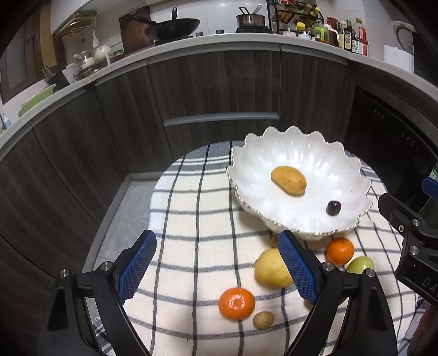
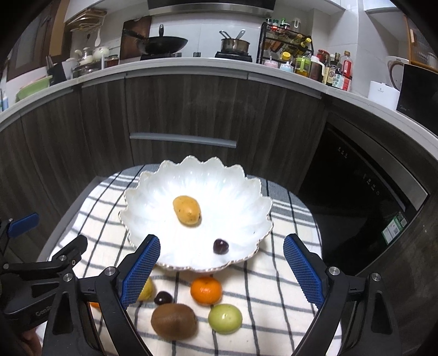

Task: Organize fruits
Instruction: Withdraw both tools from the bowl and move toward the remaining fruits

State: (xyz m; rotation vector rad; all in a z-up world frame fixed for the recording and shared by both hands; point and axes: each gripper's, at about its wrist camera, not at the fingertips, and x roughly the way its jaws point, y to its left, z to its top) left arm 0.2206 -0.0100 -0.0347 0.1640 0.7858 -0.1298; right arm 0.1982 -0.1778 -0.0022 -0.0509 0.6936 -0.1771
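A white scalloped bowl [image 1: 276,219] [image 2: 153,232] stands on a checked cloth and holds a yellow mango [image 1: 288,180] [image 2: 187,210] and a dark cherry [image 1: 333,207] [image 2: 220,245]. On the cloth in front lie a lemon [image 1: 269,269], two tangerines [image 1: 236,303] [image 1: 339,251] [image 2: 205,290], a small tan fruit [image 1: 263,319], a green fruit [image 1: 360,265] [image 2: 225,318], a kiwi [image 2: 173,323] and another cherry [image 2: 162,297]. My left gripper [image 1: 217,269] is open above the cloth, empty. My right gripper [image 2: 221,269] is open and empty above the bowl's near rim.
The checked cloth [image 1: 191,219] [image 2: 273,273] covers a small round table. Dark wood cabinets [image 1: 219,90] and a black appliance [image 2: 356,205] stand behind it. The counter above holds a wok [image 1: 178,26], a pot and bottles. The other gripper shows at each view's edge.
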